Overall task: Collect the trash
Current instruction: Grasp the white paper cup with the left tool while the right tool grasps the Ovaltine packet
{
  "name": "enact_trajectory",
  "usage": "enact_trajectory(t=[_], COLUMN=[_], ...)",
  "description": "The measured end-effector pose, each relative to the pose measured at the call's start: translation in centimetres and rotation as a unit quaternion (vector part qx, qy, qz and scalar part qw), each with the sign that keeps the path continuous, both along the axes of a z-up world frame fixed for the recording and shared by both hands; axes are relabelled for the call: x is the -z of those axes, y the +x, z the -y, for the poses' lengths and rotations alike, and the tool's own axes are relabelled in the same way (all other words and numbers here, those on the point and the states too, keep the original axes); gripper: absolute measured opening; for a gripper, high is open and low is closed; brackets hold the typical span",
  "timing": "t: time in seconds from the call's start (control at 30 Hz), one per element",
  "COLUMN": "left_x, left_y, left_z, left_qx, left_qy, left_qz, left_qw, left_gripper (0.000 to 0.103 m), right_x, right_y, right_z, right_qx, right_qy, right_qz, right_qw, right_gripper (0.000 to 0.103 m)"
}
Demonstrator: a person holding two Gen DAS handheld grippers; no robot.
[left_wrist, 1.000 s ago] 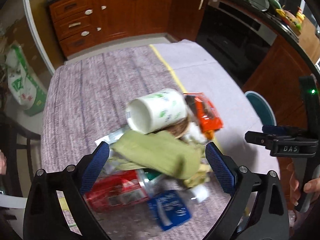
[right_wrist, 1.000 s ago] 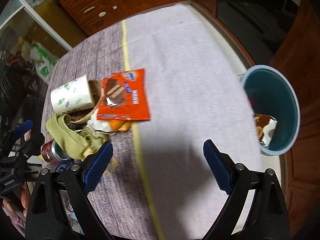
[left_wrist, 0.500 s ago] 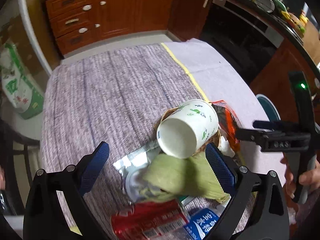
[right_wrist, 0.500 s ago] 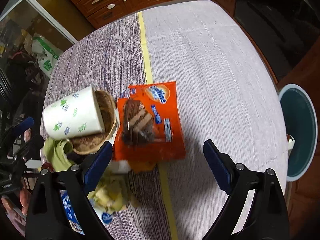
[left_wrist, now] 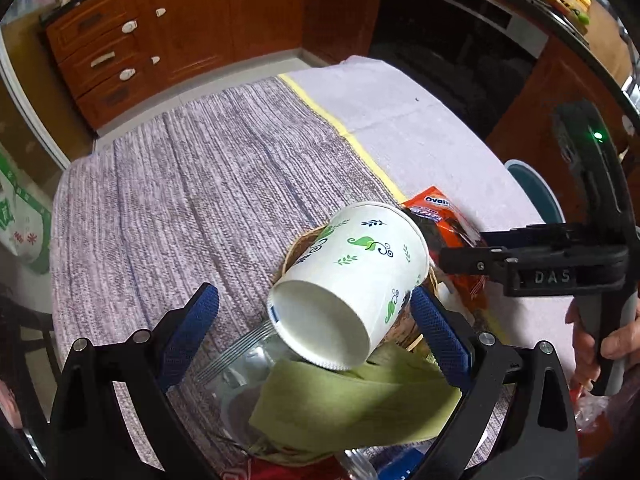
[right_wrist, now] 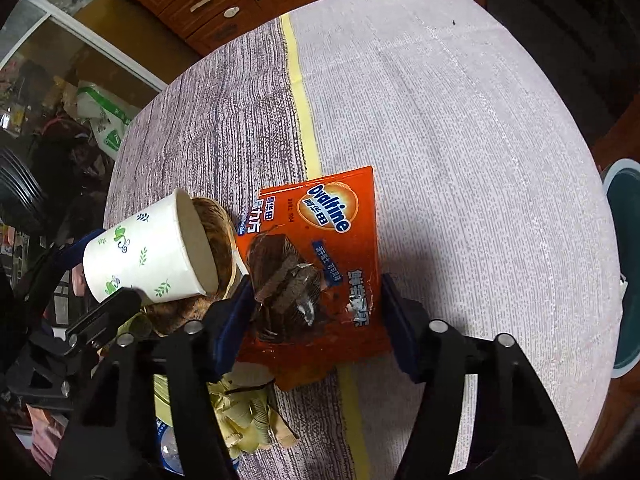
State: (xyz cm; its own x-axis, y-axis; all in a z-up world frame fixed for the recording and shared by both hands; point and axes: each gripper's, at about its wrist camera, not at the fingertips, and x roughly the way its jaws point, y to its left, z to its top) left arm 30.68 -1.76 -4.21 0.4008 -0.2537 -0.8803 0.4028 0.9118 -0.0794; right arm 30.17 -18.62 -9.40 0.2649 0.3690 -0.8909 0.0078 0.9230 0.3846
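A white paper cup (left_wrist: pixel 352 276) with green leaf prints lies on its side atop a trash pile. My left gripper (left_wrist: pixel 314 324) is open around it, its right pad close to the cup's side and its left pad well clear. In the right wrist view the cup (right_wrist: pixel 140 252) leans on a brown woven bowl (right_wrist: pixel 218 236). Flat on the table lies an orange Ovaltine packet (right_wrist: pixel 320 248). My right gripper (right_wrist: pixel 316 304) straddles its near half; the jaws are closing, the pads stand at the packet's side edges, and the packet still lies flat.
Under the cup lie a green cloth-like wrapper (left_wrist: pixel 352 404), clear plastic and a red can (left_wrist: pixel 280 468). A teal bin (right_wrist: pixel 624 272) stands past the table's right edge. A hand (left_wrist: pixel 600 340) holds the right tool. Wooden cabinets (left_wrist: pixel 180 28) stand beyond the table.
Both grippers came down and forward. The cup now sits between the left fingers. The right gripper moved over the orange packet and its jaws narrowed around it.
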Motion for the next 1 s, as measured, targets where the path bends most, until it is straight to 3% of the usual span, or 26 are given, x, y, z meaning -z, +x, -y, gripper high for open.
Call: enact_trajectory(t=[0.07, 0.2, 0.4, 0.7, 0.87, 1.0], left_x=[0.0, -0.3, -1.4, -1.1, -0.9, -2.0], left_y=[-0.1, -0.4, -1.9, -3.1, -2.3, -3.6], left_z=[0.2, 0.9, 1.9, 3.3, 2.9, 3.2], left_qx=[0.003, 0.018, 0.029, 0.038, 0.02, 0.021], left_qy=[-0.002, -0.01, 0.0, 0.033, 0.016, 0.014], left_qz=[0.004, 0.009, 0.044, 0.052, 0.043, 0.068], left_qw=[1.0, 0.9997, 0.9986, 0.9974, 0.9988, 0.9974], left_gripper=[0.096, 0.072, 0.059, 0.059, 0.06, 0.058], right_x=[-0.4, -1.0, -2.1, -2.7, -2.8, -3.0], right_y=[-0.2, -0.8, -1.6, -2.8, -3.1, -3.2], right_z=[0.1, 0.7, 2.3, 3.2, 3.6, 3.9], right_qx=[-0.002, 0.002, 0.022, 0.025, 0.029, 0.033], right_qy=[-0.006, -0.013, -0.011, -0.014, -0.012, -0.01], right_qz=[0.006, 0.015, 0.025, 0.03, 0.032, 0.035], right_qw=[1.0, 1.0, 0.999, 0.999, 0.999, 0.999], right_gripper=[0.052, 0.051, 0.051, 0.051, 0.051, 0.051])
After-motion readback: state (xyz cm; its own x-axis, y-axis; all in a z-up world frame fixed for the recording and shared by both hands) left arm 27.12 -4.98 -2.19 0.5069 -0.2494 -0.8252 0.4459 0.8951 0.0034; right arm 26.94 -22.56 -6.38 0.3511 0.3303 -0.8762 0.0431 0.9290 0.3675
